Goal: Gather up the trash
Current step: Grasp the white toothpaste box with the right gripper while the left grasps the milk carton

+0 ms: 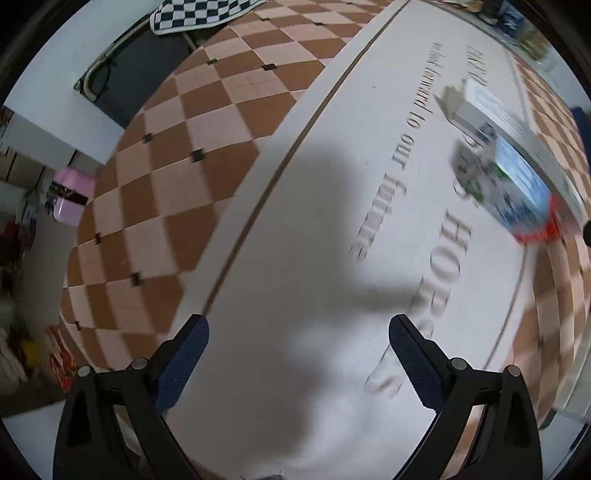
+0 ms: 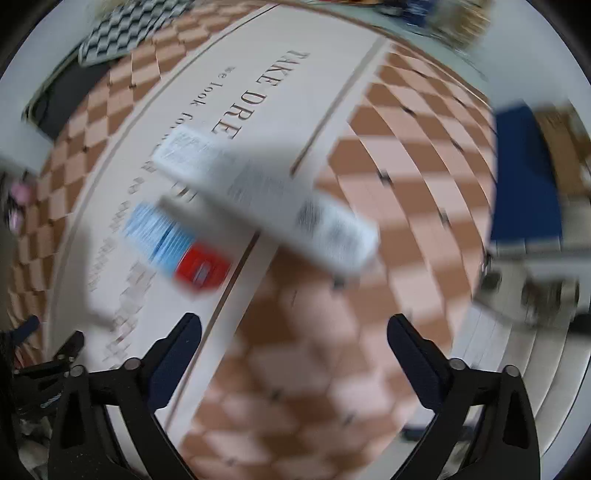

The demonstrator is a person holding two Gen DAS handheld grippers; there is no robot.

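A long white printed carton (image 2: 266, 199) lies across the rug edge in the right wrist view, with a blue and red carton (image 2: 177, 247) beside it on the white rug (image 2: 258, 66). Both are blurred. In the left wrist view the blue and red carton (image 1: 524, 192) and the white carton (image 1: 495, 107) lie at the far right of the rug (image 1: 332, 221). My left gripper (image 1: 298, 332) is open and empty above the rug. My right gripper (image 2: 293, 328) is open and empty, a little short of the white carton.
The rug with printed lettering lies on a brown and pink chequered floor (image 1: 166, 166). A pink case (image 1: 70, 199) stands at the left wall. A black-and-white checked cloth (image 1: 199, 14) lies at the back. A blue object (image 2: 524, 173) and white furniture (image 2: 532, 291) stand at the right.
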